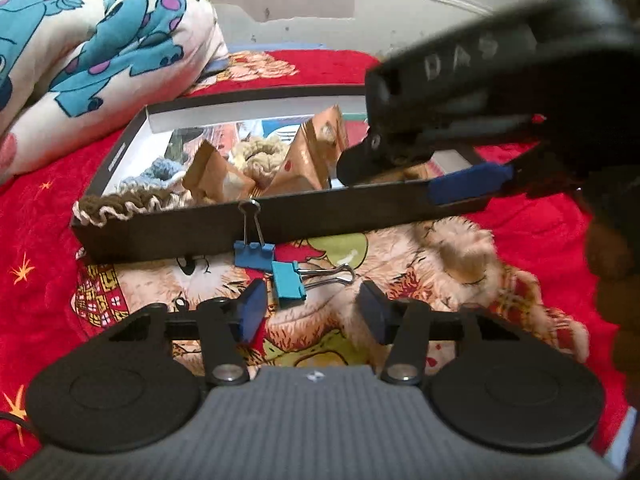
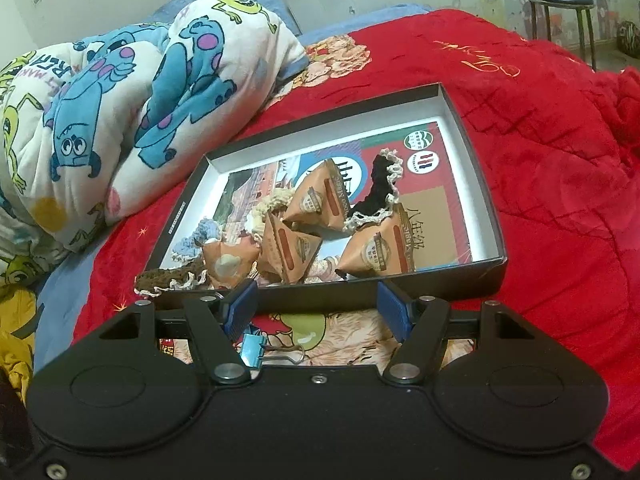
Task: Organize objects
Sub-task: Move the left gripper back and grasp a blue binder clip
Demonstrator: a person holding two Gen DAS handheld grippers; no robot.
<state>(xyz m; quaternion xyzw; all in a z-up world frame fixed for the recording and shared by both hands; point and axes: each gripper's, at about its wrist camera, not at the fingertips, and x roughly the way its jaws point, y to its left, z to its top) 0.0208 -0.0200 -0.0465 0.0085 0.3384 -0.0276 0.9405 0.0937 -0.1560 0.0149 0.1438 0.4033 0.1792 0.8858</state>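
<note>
Two binder clips lie on the red blanket in front of a shallow black box [image 1: 180, 236]: a dark blue clip [image 1: 254, 254] against the box's near wall and a light blue clip [image 1: 288, 285] below it. My left gripper [image 1: 314, 312] is open, and the light blue clip sits just ahead of its fingertips, near the left pad, untouched. The box [image 2: 472, 152] holds brown triangular snack packets [image 2: 380, 252] and crocheted scrunchies [image 2: 380, 184]. My right gripper [image 2: 316, 312] is open just before the box's near wall, gripping nothing. The light blue clip [image 2: 252, 354] shows under its left finger. The right gripper [image 1: 416, 172] hovers over the box's right end.
A rolled cartoon-print quilt [image 2: 140, 100] lies left of the box. The red blanket [image 2: 540, 160] spreads to the right and is rumpled there. A stool [image 2: 560, 8] stands past the bed. A brown scrunchie [image 1: 120, 204] hangs over the box's near left corner.
</note>
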